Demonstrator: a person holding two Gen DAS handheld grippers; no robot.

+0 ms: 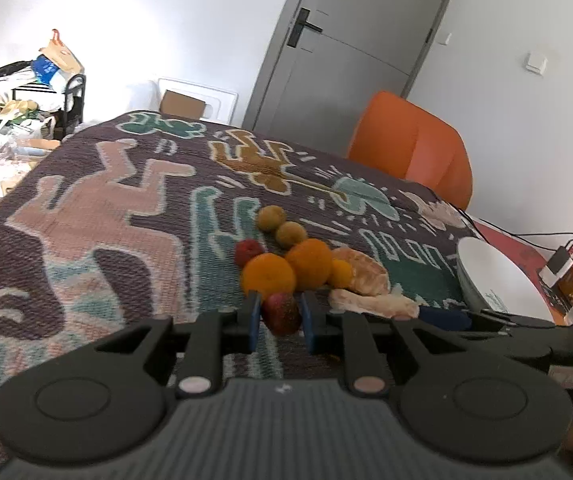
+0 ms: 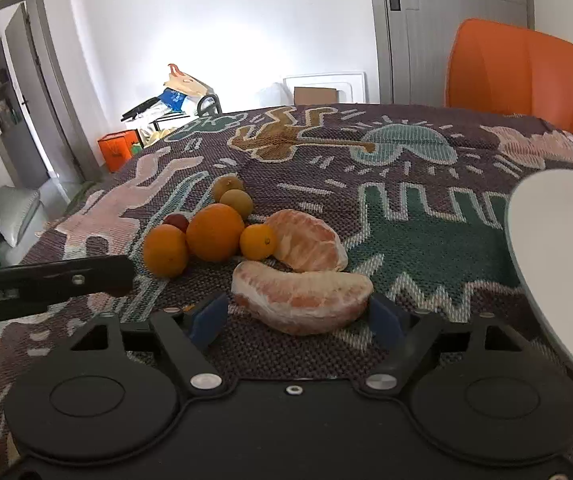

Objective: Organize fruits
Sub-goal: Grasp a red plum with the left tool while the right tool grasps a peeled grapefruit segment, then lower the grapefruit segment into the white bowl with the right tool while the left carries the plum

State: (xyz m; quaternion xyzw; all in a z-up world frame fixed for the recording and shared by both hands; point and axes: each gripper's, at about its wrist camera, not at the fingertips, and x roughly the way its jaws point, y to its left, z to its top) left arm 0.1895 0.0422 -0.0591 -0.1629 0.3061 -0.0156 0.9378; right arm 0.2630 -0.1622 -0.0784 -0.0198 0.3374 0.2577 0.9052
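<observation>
Left wrist view, item one: your left gripper (image 1: pixel 281 314), jaws pinching a small red fruit (image 1: pixel 282 314) between the blue pads (image 1: pixel 253 320), held just above the patterned cloth (image 1: pixel 86 208) on the bench.

Item two: fruit cluster just beyond that fruit, resting on the cloth. Two oranges (image 1: pixel 268 274) side by side and touching; a second small red fruit (image 1: pixel 248 251) behind the left orange; two small brownish-green round fruits (image 1: pixel 271 219) at the far end, touching each other; one small orange citrus (image 2: pixel 258 241) against a peeled pomelo segment (image 2: pixel 306 246).

Item three, right wrist view: your right gripper (image 2: pixel 300 316), jaws spread, a second peeled pomelo segment (image 2: pixel 302 300) lying on the cloth between them. The pads stand beside its two ends; whether they touch it, you cannot tell.

Item four: white plate (image 2: pixel 558 248), on the bench to the right of the fruit, apart from the cluster.

Item five: orange chair (image 2: pixel 526 76) at the bench's far side; grey door (image 1: pixel 338 64) behind.
</observation>
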